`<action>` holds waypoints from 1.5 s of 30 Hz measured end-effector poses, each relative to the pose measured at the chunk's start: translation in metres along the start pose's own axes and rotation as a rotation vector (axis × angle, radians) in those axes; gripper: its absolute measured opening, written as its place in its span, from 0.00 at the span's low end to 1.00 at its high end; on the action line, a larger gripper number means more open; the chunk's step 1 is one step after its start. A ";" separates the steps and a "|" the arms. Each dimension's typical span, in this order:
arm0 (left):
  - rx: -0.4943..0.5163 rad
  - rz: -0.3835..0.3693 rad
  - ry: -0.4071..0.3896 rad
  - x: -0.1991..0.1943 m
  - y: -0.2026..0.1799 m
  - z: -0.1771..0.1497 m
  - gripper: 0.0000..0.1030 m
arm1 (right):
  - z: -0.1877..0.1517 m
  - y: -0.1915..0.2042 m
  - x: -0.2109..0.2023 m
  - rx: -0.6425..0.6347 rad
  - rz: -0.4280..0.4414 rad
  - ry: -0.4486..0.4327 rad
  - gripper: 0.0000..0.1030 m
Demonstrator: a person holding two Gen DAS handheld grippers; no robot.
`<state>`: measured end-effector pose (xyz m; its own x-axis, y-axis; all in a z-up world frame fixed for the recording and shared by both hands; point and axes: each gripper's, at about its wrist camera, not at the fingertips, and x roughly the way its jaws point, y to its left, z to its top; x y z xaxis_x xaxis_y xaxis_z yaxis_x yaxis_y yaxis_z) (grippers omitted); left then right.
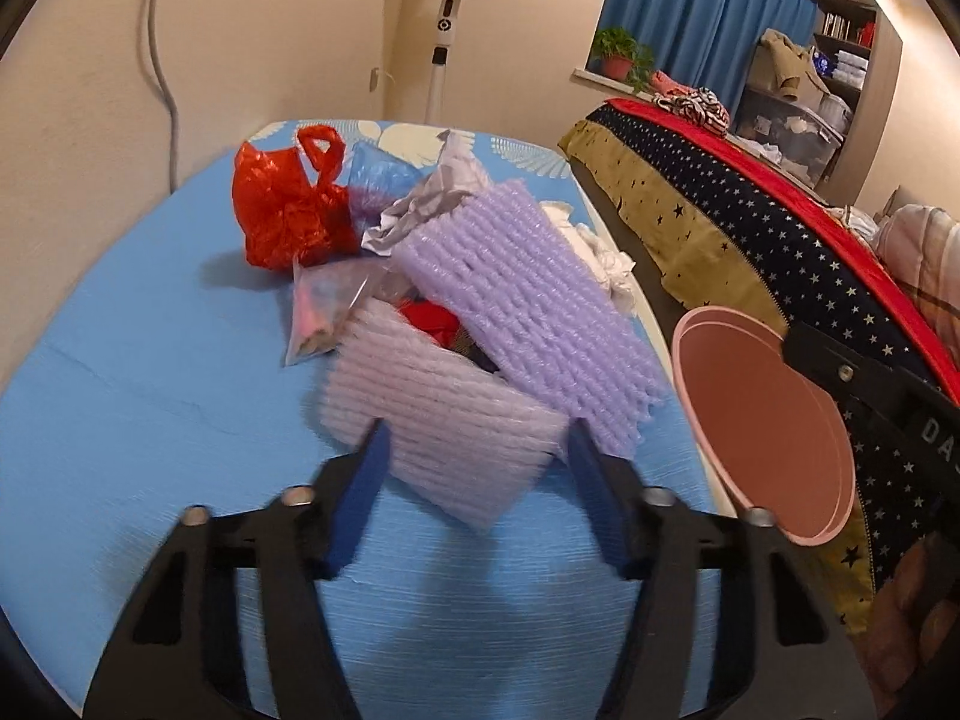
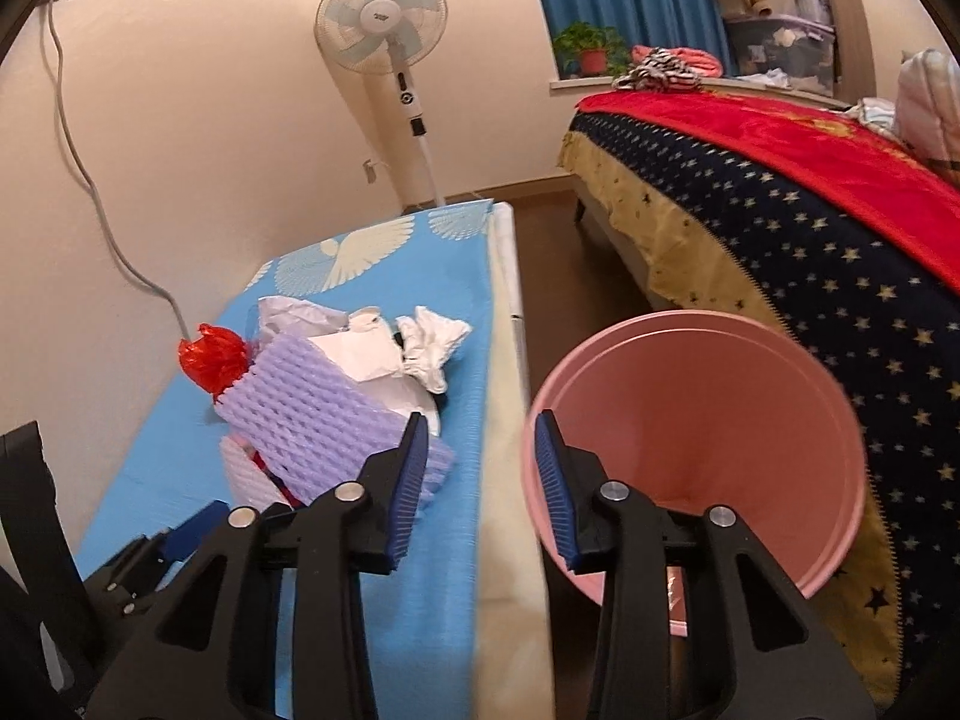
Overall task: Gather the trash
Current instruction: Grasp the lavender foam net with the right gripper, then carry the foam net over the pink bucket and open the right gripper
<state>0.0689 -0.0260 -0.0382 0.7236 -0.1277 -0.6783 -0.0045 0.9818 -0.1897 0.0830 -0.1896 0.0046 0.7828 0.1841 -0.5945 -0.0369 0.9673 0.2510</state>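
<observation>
left gripper (image 1: 474, 444): jaws partly apart, straddling the near corner of the pale foam net (image 1: 444, 420); the blue pads sit at its two edges, can't tell if they actually press on it.
right gripper (image 2: 480, 468): jaws partly apart; the right pad sits against the bin's near rim, the left pad is off it, so no grip that I can see.
pink bin (image 2: 720, 420): tilted, mouth facing the table, right beside the table edge, between table and bed.
trash pile: on the blue table cover (image 1: 150, 390), toward the far end.
purple foam net (image 1: 528, 300): lies slanted on top of the pile, overlapping the pale one.
red plastic bag (image 1: 282, 210): far-left side of the pile, handle loop sticking up.
crumpled white paper (image 2: 432, 342): far-right side of the pile, near the table edge.
clear packet (image 1: 324, 312): flat on the cover, just left of the foam nets.
bed (image 2: 810, 228): star-print blanket, right of the bin.
fan (image 2: 384, 24): standing by the wall past the table.
</observation>
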 end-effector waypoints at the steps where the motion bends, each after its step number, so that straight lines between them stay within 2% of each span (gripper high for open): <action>1: -0.002 0.001 0.004 0.001 0.003 0.000 0.41 | 0.000 0.002 0.005 0.000 0.015 0.013 0.40; 3: -0.010 -0.001 0.013 0.001 0.009 -0.002 0.23 | 0.000 0.007 0.014 -0.003 0.034 0.035 0.48; 6: -0.017 0.014 0.018 0.000 0.017 -0.003 0.13 | 0.000 0.013 0.030 0.004 0.063 0.070 0.55; 15: -0.003 0.038 -0.002 -0.013 0.040 0.003 0.08 | 0.005 0.026 0.078 -0.013 0.157 0.178 0.75; 20: 0.003 0.029 -0.003 -0.014 0.041 0.006 0.08 | 0.003 0.031 0.095 -0.042 0.202 0.245 0.76; 22: 0.010 0.026 -0.009 -0.015 0.040 0.007 0.08 | 0.000 0.034 0.094 -0.064 0.225 0.260 0.70; 24: 0.018 0.026 -0.009 -0.016 0.039 0.007 0.07 | -0.001 0.037 0.090 -0.094 0.242 0.268 0.52; 25: 0.022 0.026 -0.008 -0.017 0.039 0.007 0.07 | -0.001 0.039 0.087 -0.104 0.251 0.271 0.47; 27: 0.030 0.026 -0.007 -0.018 0.038 0.007 0.07 | -0.002 0.042 0.079 -0.123 0.267 0.275 0.30; 29: 0.032 0.029 -0.012 -0.020 0.037 0.009 0.06 | 0.001 0.044 0.065 -0.135 0.279 0.262 0.26; 35: 0.050 0.035 -0.061 -0.039 0.035 0.019 0.05 | 0.012 0.048 0.028 -0.139 0.334 0.197 0.21; 39: 0.048 0.030 -0.091 -0.052 0.037 0.025 0.05 | 0.021 0.041 0.010 -0.122 0.306 0.140 0.21; 45: 0.058 -0.002 -0.128 -0.064 0.029 0.033 0.05 | 0.029 0.026 -0.009 -0.097 0.214 0.065 0.21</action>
<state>0.0447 0.0150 0.0231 0.8056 -0.1142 -0.5813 0.0339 0.9885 -0.1473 0.0932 -0.1710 0.0388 0.7089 0.3945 -0.5846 -0.2595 0.9167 0.3039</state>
